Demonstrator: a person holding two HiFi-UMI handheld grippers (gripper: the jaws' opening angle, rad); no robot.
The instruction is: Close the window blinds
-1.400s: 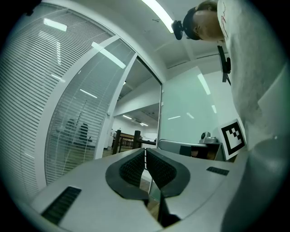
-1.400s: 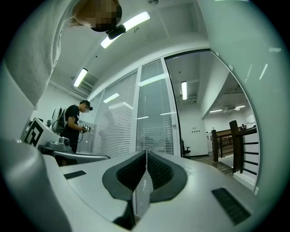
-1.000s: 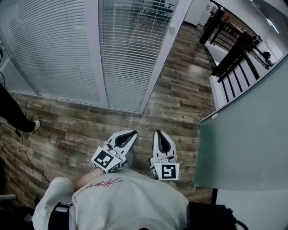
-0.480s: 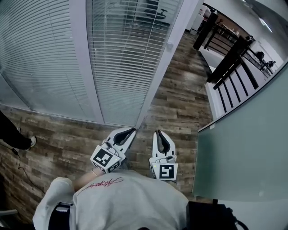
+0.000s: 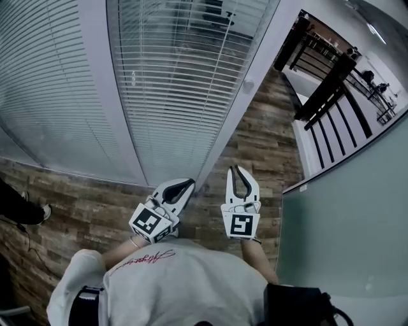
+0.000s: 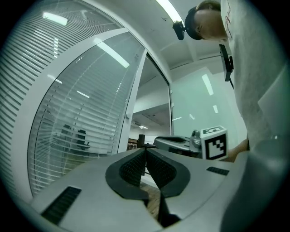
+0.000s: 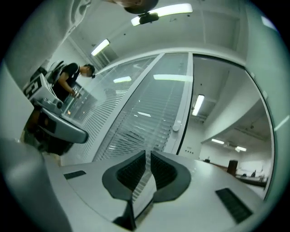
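A person is holding the left gripper and right gripper side by side, both pinched narrow on nothing. The window blinds are hanging just ahead of both tips.

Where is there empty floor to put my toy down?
The wood floor is bare between the blinds and the glass wall. Another bare strip runs under the blinds, left of the left gripper. Far left is tighter, by someone's shoe.

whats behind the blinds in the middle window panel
Through the part-open slats of the blinds a dim room shows, with dark shapes, maybe furniture, near the top. The slats cover most of it, so what those are cannot be told.
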